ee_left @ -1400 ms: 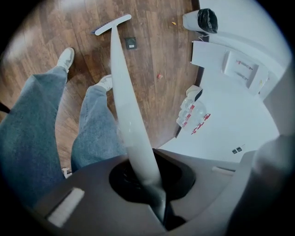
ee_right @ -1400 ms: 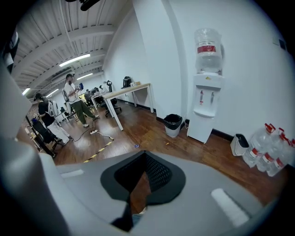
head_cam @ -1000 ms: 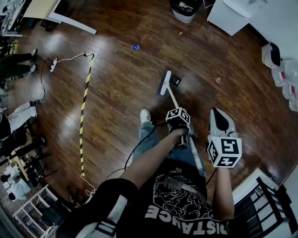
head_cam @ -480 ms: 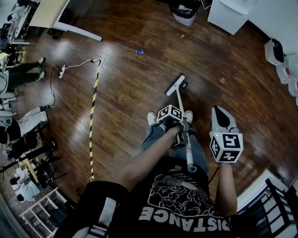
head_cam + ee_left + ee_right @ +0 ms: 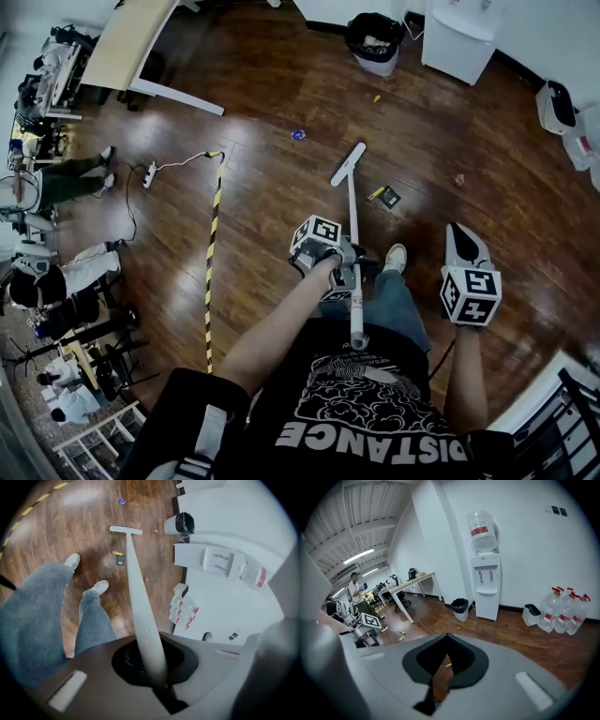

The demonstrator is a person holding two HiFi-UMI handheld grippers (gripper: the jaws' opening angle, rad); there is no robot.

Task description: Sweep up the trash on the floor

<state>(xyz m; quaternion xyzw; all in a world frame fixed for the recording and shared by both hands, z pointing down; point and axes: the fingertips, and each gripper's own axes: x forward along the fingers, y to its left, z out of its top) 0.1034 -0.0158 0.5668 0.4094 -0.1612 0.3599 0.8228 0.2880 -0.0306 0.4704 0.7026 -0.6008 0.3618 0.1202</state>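
While the person stood on the wooden floor [image 5: 262, 197], the head view showed the left tool [image 5: 345, 274] clamped on a broom [image 5: 352, 211], its head down between a blue scrap [image 5: 299, 134] and a black card [image 5: 390, 197]. The left gripper view had both jaws pressed against the broom's pale stick. The right gripper view showed the right tool [image 5: 436, 681] with jaws together, empty, facing a bin [image 5: 460, 607]

Broom [image 5: 352, 211], white, long straight shaft ending in a narrow flat head low over the wood floor, shaft clamped in the left gripper [image 5: 350, 274]; trash scattered around the head: blue scrap [image 5: 299, 134], yellow scrap [image 5: 377, 97], black square card [image 5: 390, 197] touching a yellow strip [image 5: 375, 193], reddish scrap [image 5: 458, 179].
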